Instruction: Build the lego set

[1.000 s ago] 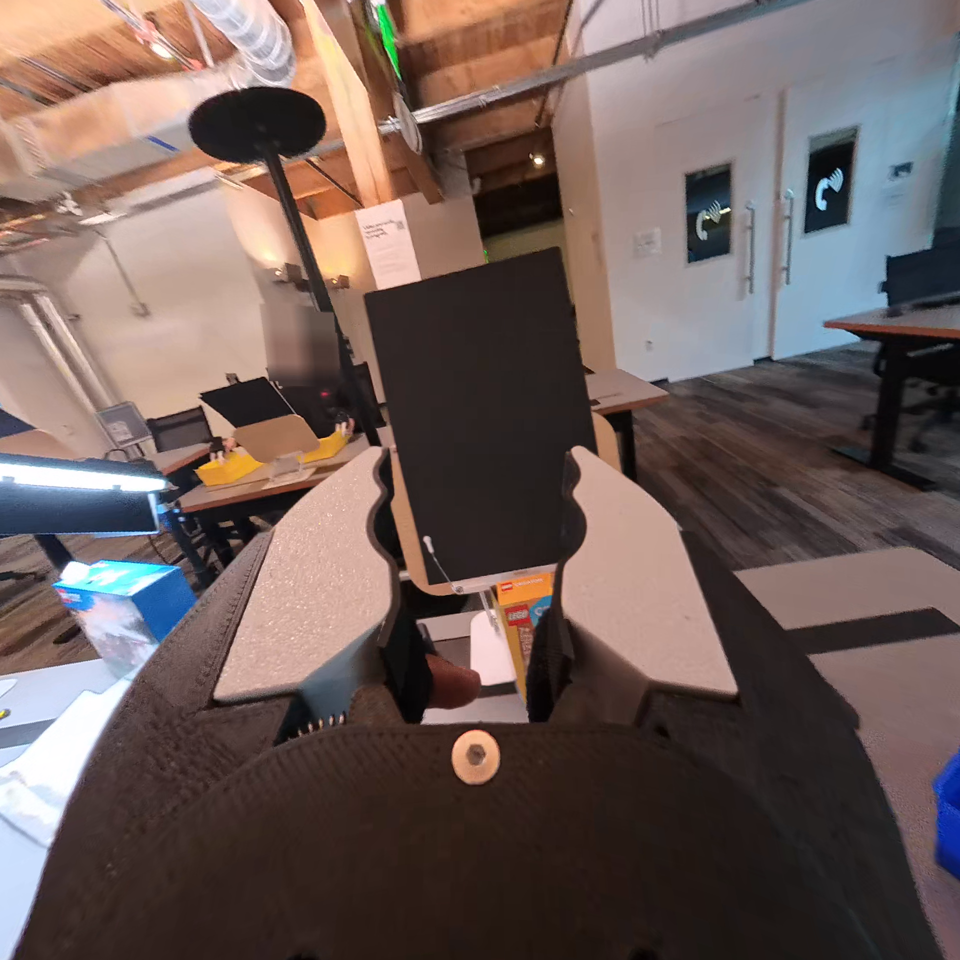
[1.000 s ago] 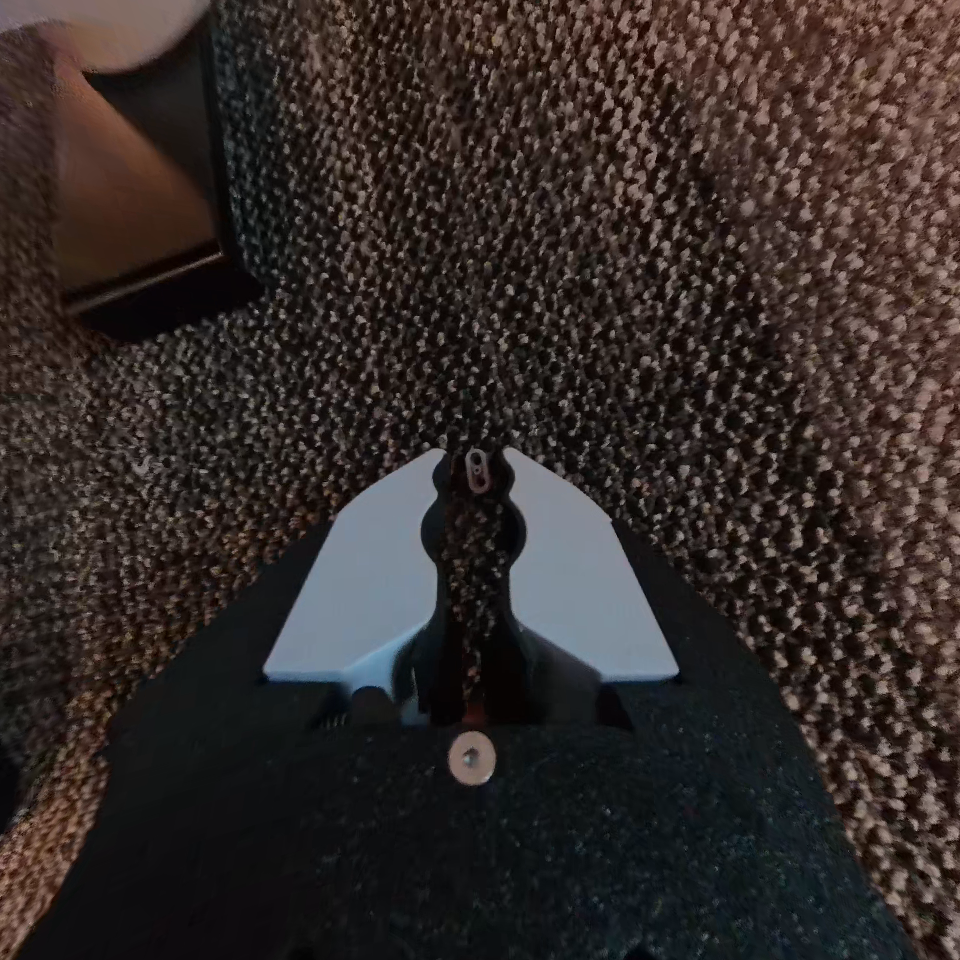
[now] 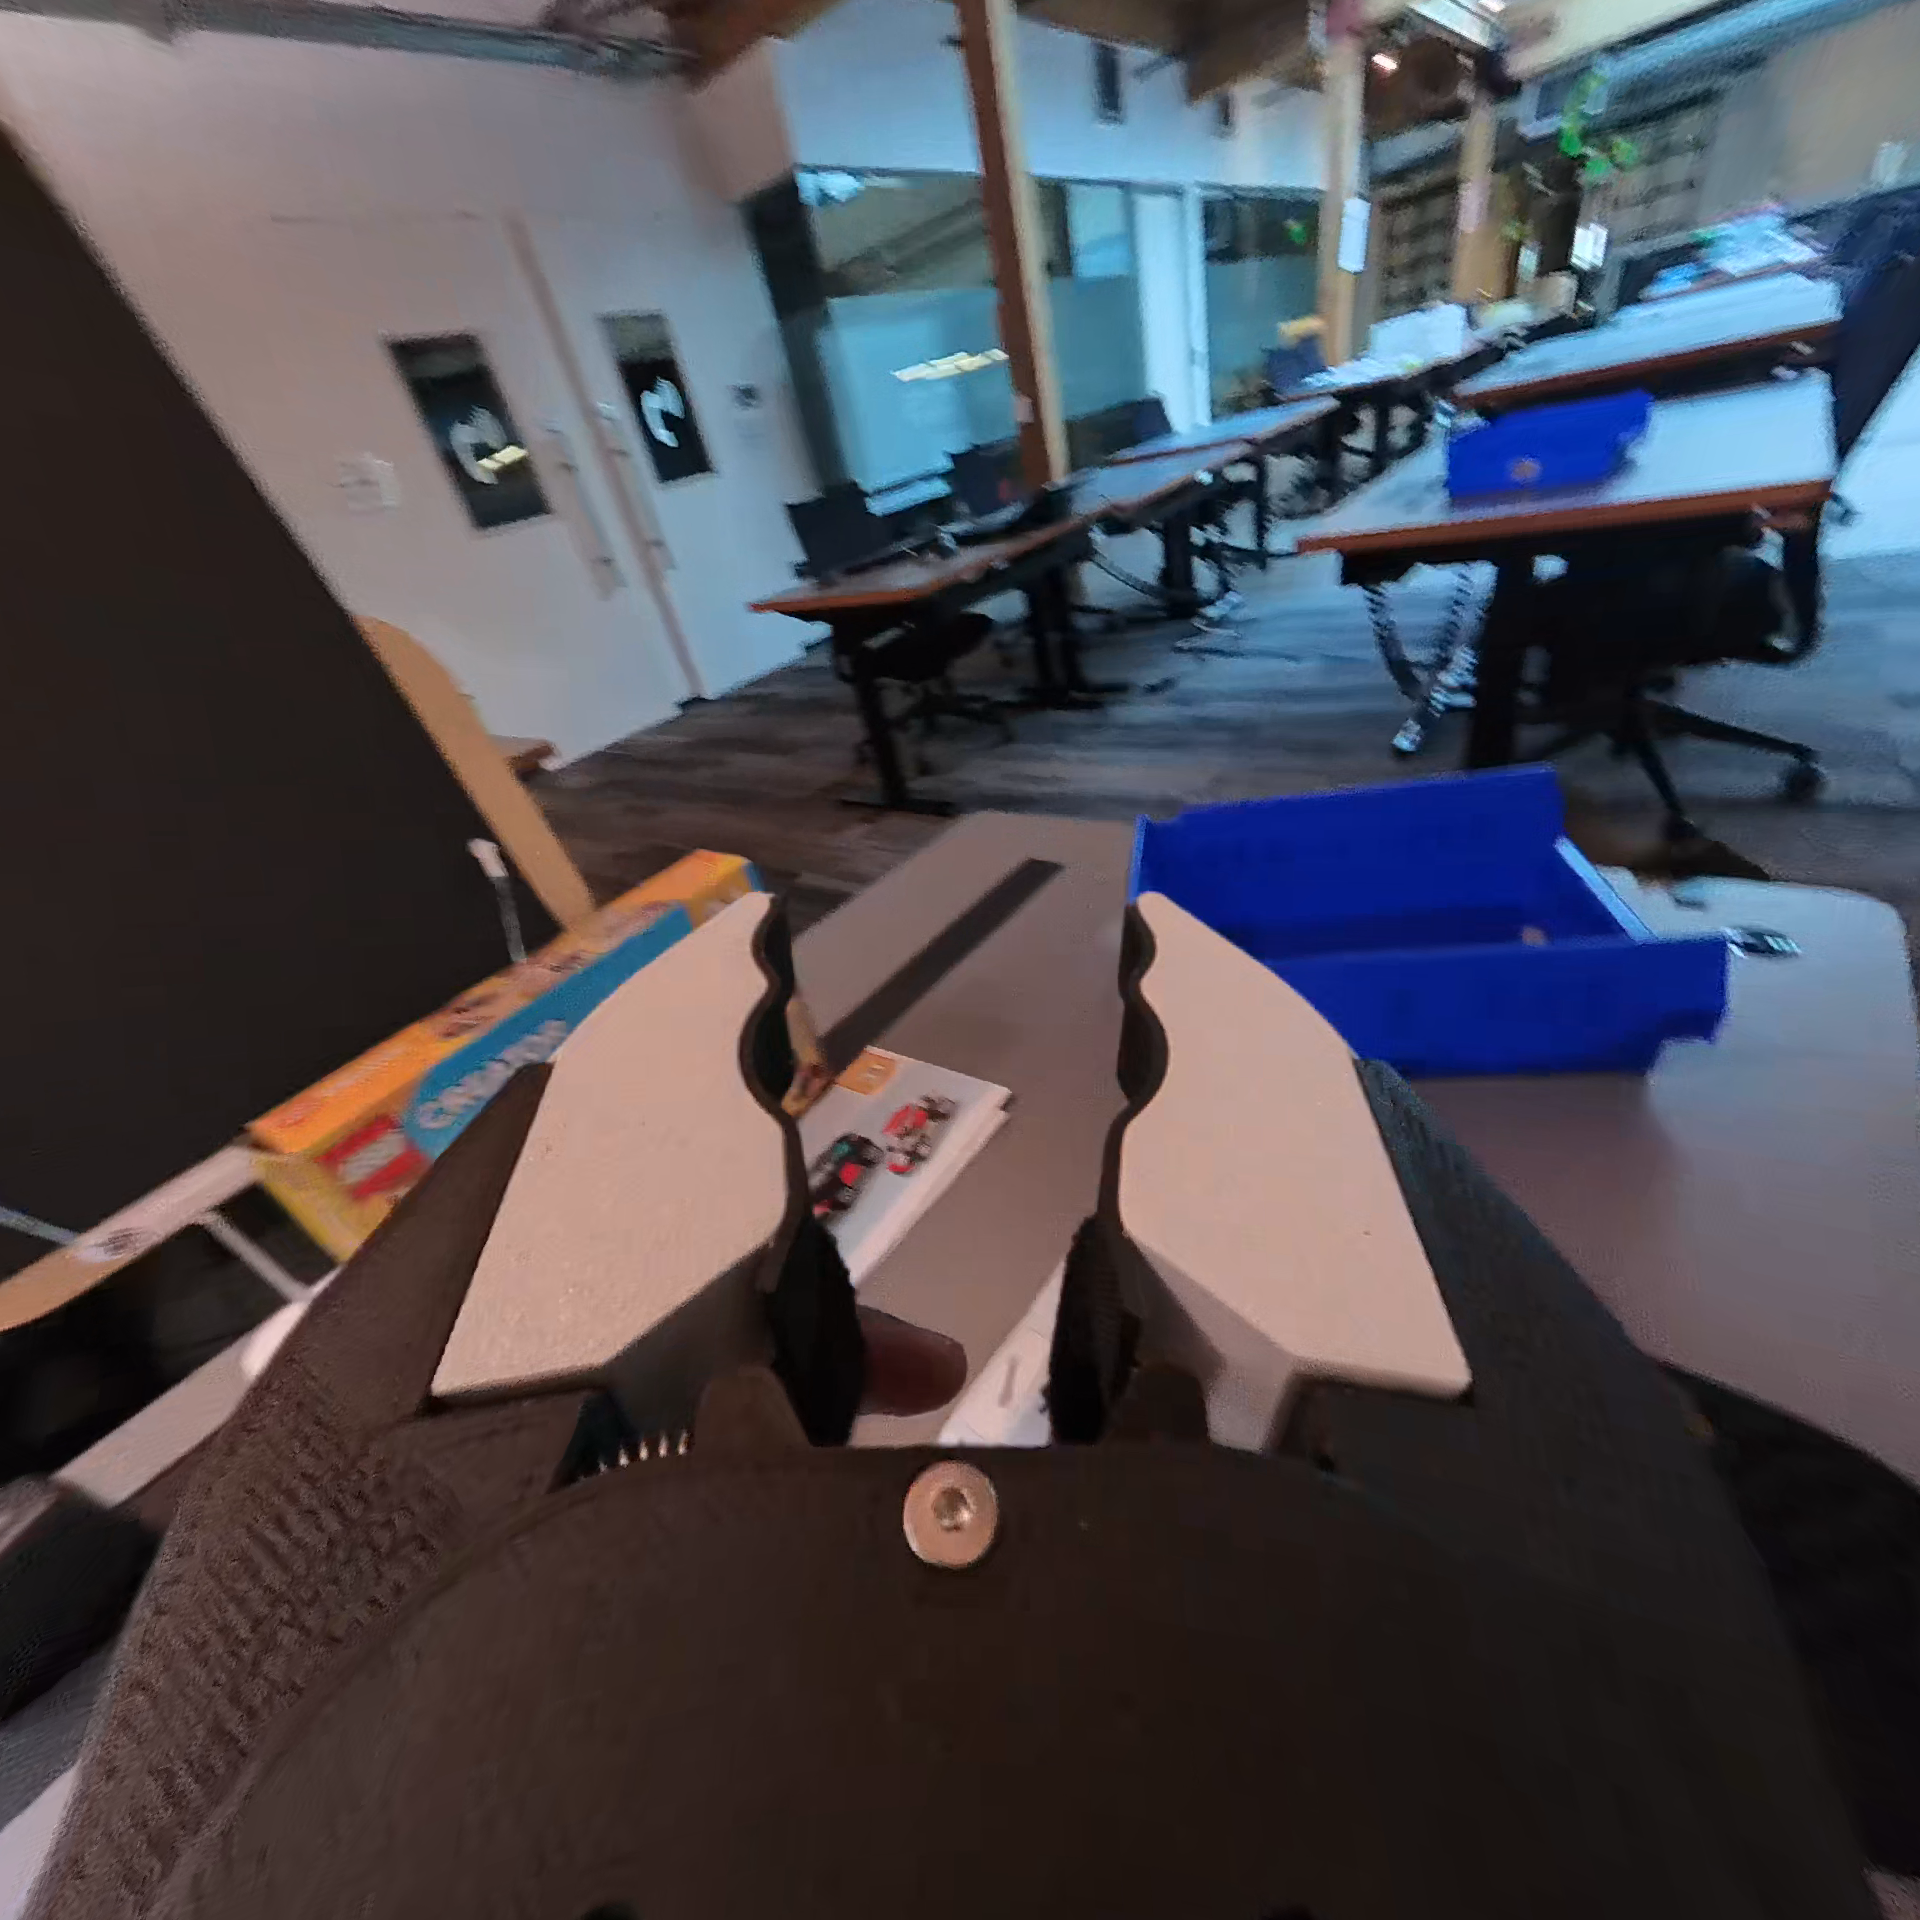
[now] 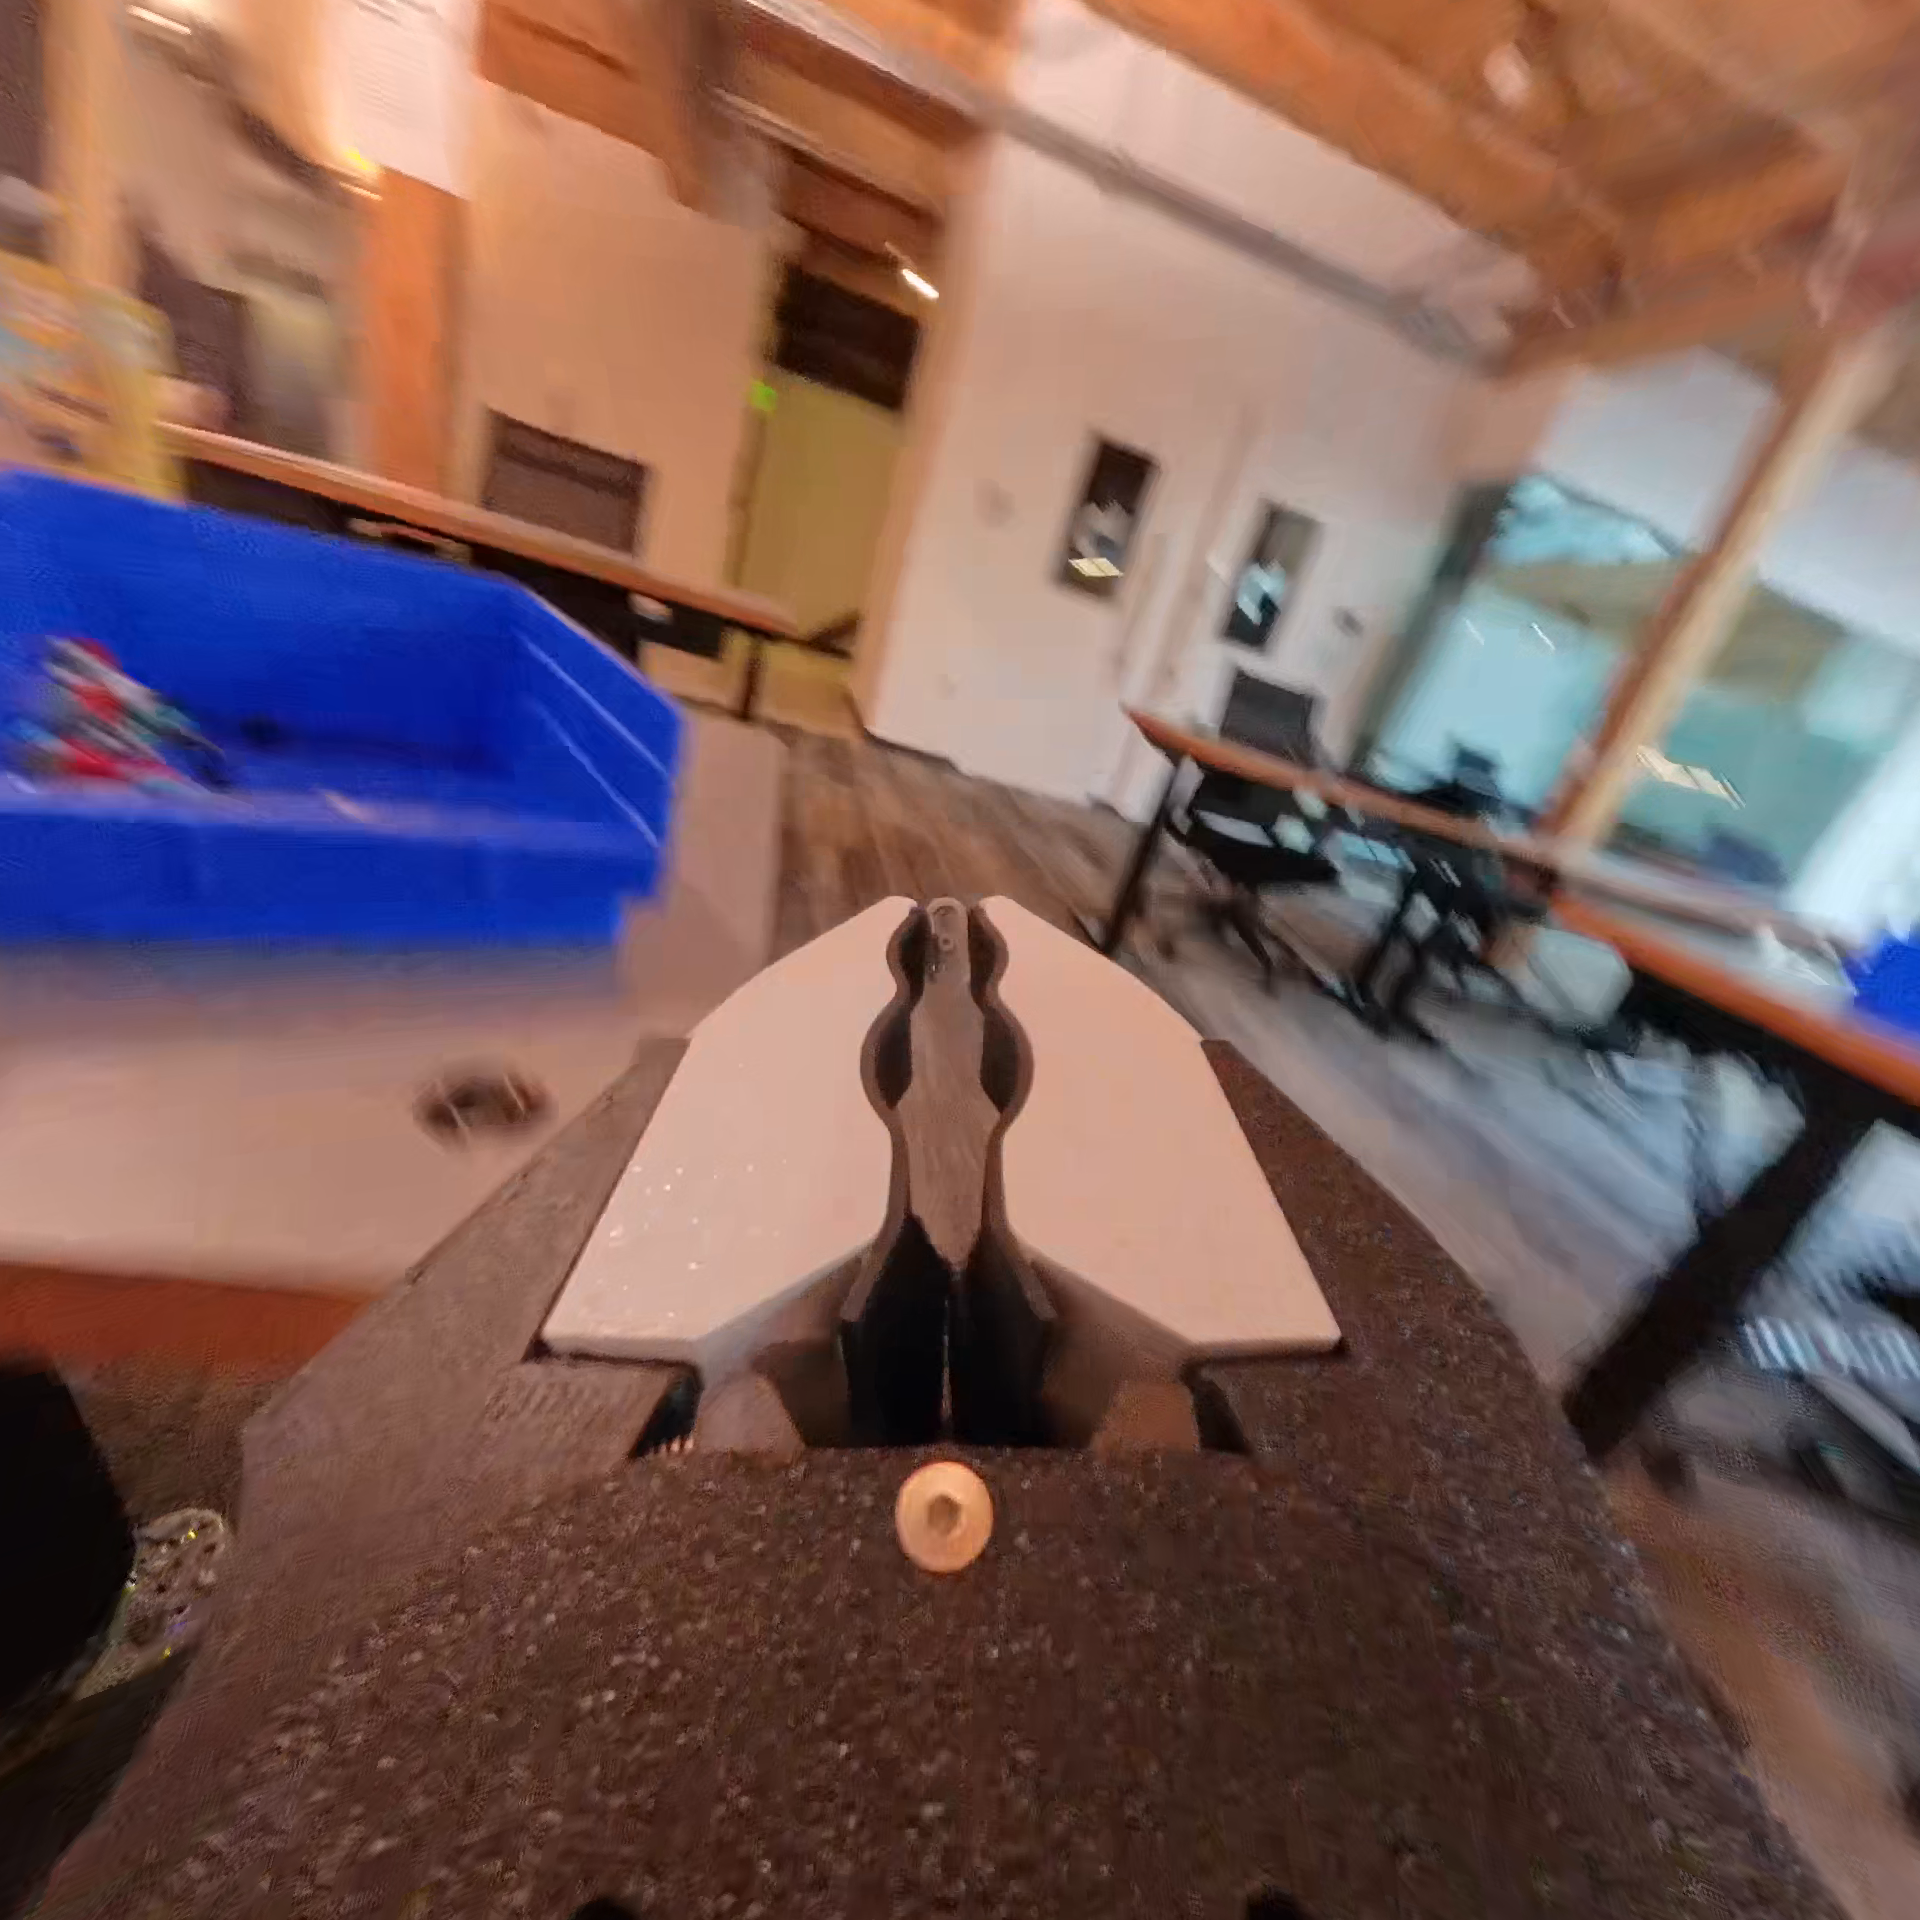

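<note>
My left gripper [image 3: 951, 920] is open and empty, held low over the grey table [image 3: 1662, 1195]. Between and behind its fingers lies an instruction booklet [image 3: 904, 1132]. A yellow and blue lego box [image 3: 468, 1081] lies to its left. A blue bin [image 3: 1455, 935] stands just ahead to the right. My right gripper [image 4: 945, 914] is shut on a small grey lego piece [image 4: 943, 928] pinched at its tips, held in the air by the table's edge. The blue bin [image 4: 312, 852] is to its left, with loose coloured pieces [image 4: 94, 717] inside. The right wrist view is blurred.
A tall black panel [image 3: 156, 727] stands at the left on the table. A black strip [image 3: 935, 961] runs across the tabletop. A round grommet hole [image 4: 478, 1101] sits in the table near my right gripper. Desks and chairs [image 3: 1558, 540] stand beyond.
My left gripper has swung right, from facing the black panel to facing the blue bin, and its jaws stand wider. My right gripper has risen from the carpet to table height, still pinching the small piece.
</note>
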Demonstrator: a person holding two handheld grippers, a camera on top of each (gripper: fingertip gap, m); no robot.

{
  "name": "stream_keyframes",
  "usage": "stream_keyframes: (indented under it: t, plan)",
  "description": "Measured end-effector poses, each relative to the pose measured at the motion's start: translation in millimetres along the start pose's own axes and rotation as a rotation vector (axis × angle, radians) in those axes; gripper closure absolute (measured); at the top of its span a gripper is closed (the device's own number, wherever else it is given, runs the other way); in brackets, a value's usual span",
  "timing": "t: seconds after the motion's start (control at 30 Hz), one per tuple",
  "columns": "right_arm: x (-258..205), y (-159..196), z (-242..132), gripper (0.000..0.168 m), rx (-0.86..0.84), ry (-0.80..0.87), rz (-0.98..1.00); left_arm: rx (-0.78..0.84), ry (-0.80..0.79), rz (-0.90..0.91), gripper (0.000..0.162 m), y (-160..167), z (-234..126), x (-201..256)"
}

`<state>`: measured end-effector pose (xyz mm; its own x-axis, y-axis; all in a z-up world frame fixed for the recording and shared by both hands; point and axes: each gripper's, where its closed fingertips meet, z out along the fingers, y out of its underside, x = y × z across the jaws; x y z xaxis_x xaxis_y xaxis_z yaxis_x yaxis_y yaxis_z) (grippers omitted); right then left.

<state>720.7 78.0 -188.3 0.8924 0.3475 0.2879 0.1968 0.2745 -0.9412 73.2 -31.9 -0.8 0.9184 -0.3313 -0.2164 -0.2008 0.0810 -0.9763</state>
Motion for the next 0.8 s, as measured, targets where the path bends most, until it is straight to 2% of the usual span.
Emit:
stream_keyframes:
  t: [0.1, 0.2, 0.3, 0.47, 0.67, 0.73, 0.8]
  plan:
    - [-71.4, -85.3, 64.7, 0.160, 0.068, -0.273, -0.041, -0.047, 0.131, -0.029, 0.101, 37.0, 26.2, 24.5]
    - [-153.0, -113.5, 117.9, 0.160, -0.024, -0.546, -0.070, -0.092, 0.295, -0.052, 0.101, 76.4, 65.2, 60.9]
    - [-205.1, -84.1, 147.6, 0.160, -0.311, -0.704, -0.140, -0.112, 0.457, 0.005, 0.101, 95.7, 106.4, 102.9]
    - [-238.2, -36.7, 167.7, 0.159, -0.521, -0.825, -0.194, -0.189, 0.697, 0.208, 0.101, 118.3, 173.2, 163.5]
    - [-247.4, -15.6, 200.1, 0.136, -0.670, -1.039, -0.182, -0.259, 0.931, 0.411, 0.106, 157.7, 231.2, 188.0]
    - [-234.0, -18.1, 210.5, 0.126, -0.727, -1.009, -0.254, -0.272, 0.986, 0.445, 0.110, 166.4, 237.3, 196.6]
    - [-210.7, -24.1, 224.1, 0.118, -0.732, -0.908, -0.330, -0.279, 1.047, 0.430, 0.115, 170.3, 235.6, 210.3]
